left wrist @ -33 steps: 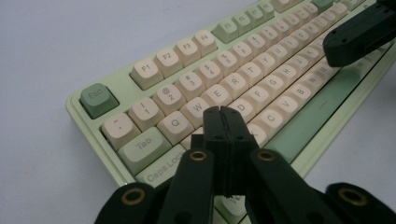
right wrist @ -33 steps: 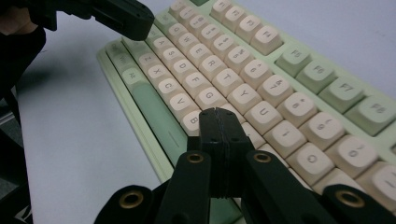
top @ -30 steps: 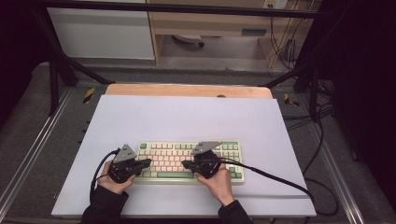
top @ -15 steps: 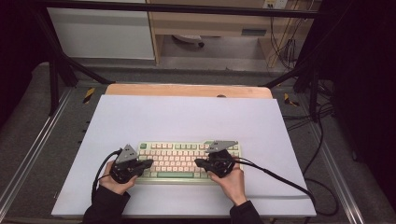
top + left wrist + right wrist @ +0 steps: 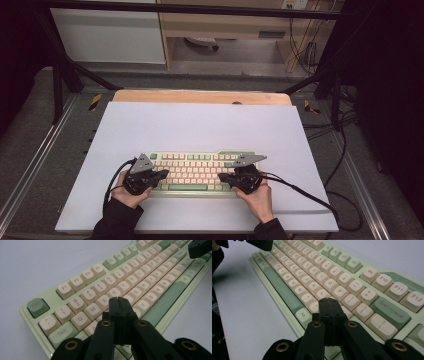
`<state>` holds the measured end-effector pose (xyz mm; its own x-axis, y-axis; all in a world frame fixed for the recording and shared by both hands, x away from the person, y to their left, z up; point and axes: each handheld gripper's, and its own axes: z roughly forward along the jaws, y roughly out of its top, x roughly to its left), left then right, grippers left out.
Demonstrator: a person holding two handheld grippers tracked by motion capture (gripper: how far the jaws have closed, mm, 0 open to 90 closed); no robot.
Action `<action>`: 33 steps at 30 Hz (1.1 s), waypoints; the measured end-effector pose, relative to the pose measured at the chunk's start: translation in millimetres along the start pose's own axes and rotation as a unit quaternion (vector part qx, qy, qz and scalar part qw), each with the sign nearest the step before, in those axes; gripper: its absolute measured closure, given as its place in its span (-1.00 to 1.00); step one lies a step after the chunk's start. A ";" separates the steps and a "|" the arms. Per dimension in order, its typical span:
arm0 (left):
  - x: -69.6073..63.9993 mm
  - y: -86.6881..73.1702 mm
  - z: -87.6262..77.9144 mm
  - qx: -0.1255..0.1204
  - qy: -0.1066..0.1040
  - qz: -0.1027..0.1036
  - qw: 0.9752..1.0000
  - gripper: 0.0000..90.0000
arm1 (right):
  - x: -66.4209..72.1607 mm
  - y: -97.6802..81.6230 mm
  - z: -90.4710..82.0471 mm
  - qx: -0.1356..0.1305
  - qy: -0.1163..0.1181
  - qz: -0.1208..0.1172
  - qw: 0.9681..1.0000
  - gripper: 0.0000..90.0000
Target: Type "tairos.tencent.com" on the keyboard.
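While both pairs of jaws are pressed together with nothing between them, each points down at the keyboard [image 5: 196, 172] from its own end. In the left gripper view, the left gripper [image 5: 119, 305] has its closed tip over the letter keys just right of W and E, above the row that starts with Tab, whether touching a key or just above it I cannot tell. In the right gripper view, the right gripper [image 5: 329, 305] has its closed tip near the P key and the keys below it, left of Backspace; contact is again unclear. From the high view, the left gripper [image 5: 161, 175] sits over the keyboard's left end and the right gripper [image 5: 223, 178] over its right half, each held in a hand that comes in from the bottom edge, with a black cable trailing off. The keyboard, pale green with cream keys, lies flat on the white tabletop [image 5: 200, 127], near its front edge.
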<state>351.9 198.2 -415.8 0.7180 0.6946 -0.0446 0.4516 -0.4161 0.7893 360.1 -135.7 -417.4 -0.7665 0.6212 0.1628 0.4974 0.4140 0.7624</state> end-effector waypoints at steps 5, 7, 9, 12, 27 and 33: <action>-2.1 4.7 2.9 0.001 0.001 0.002 1.000 0.99 | -1.6 -2.7 -2.3 -0.002 -0.001 0.003 1.000 1.00; -3.1 6.9 5.1 0.002 0.000 0.003 1.000 0.99 | -1.7 -3.3 -3.4 -0.003 -0.001 0.004 1.000 1.00; -4.3 9.4 7.7 0.003 -0.001 0.004 1.000 0.99 | -1.5 -4.0 -3.8 -0.003 -0.001 0.004 1.000 1.00; -5.3 12.8 11.8 0.004 -0.003 0.006 1.000 0.99 | -1.4 -4.6 -3.9 -0.002 -0.002 0.003 1.000 1.00; -11.0 25.5 35.2 0.011 -0.003 0.006 1.000 0.99 | -1.0 -5.4 -3.3 0.000 0.000 0.001 1.000 1.00; -12.0 26.9 44.8 0.014 0.000 0.005 1.000 0.99 | -0.9 -5.5 -3.0 0.000 0.001 0.001 1.000 1.00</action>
<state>379.2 152.4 -421.5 0.7229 0.6899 -0.0370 0.4592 -0.4398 0.7718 356.8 -140.5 -419.9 -0.7662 0.6210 0.1653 0.4990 0.4128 0.7619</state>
